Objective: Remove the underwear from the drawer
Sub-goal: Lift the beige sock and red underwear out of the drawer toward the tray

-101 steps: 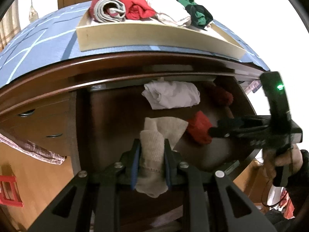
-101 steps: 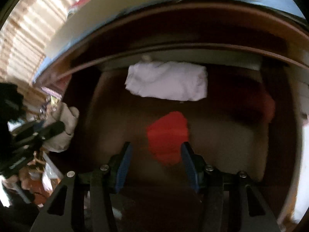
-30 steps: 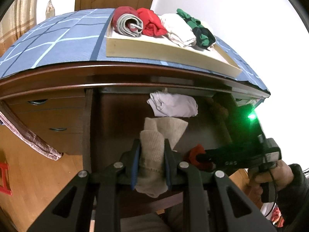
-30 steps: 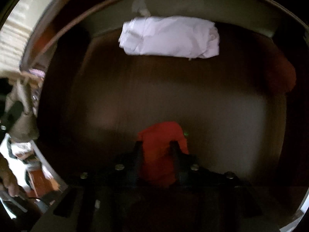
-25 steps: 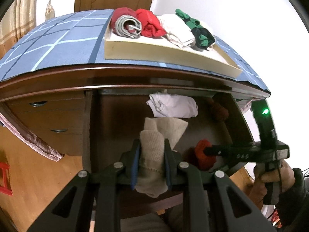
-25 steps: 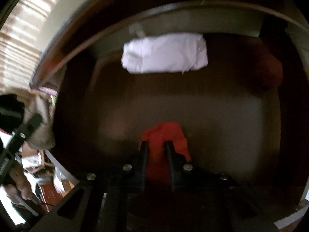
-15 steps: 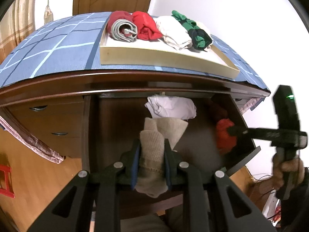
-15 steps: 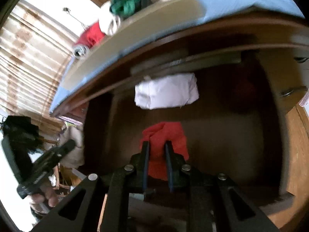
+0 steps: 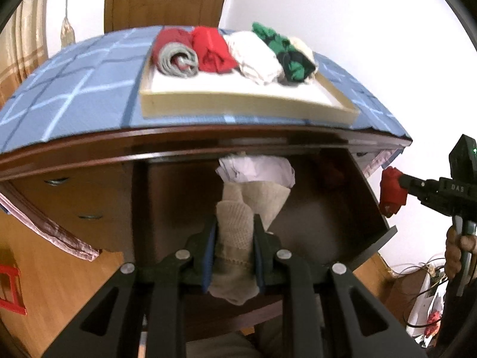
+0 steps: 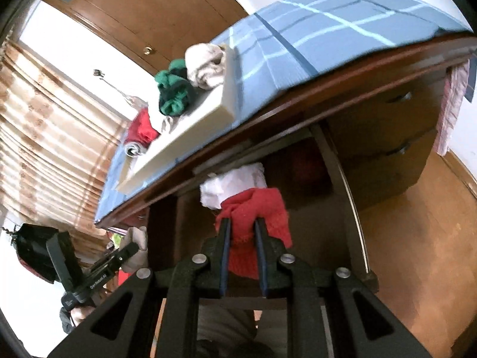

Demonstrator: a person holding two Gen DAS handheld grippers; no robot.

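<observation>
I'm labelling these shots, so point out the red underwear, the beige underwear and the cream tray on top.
red underwear (image 10: 253, 208), right wrist view, bunched upper part above the tongs.
beige underwear (image 9: 235, 232), left wrist view, knit part between the tongs.
cream tray (image 9: 238, 104), left wrist view, front wall.

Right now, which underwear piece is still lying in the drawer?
The white piece at the drawer's back; the beige and red ones hang in tongs.
</observation>
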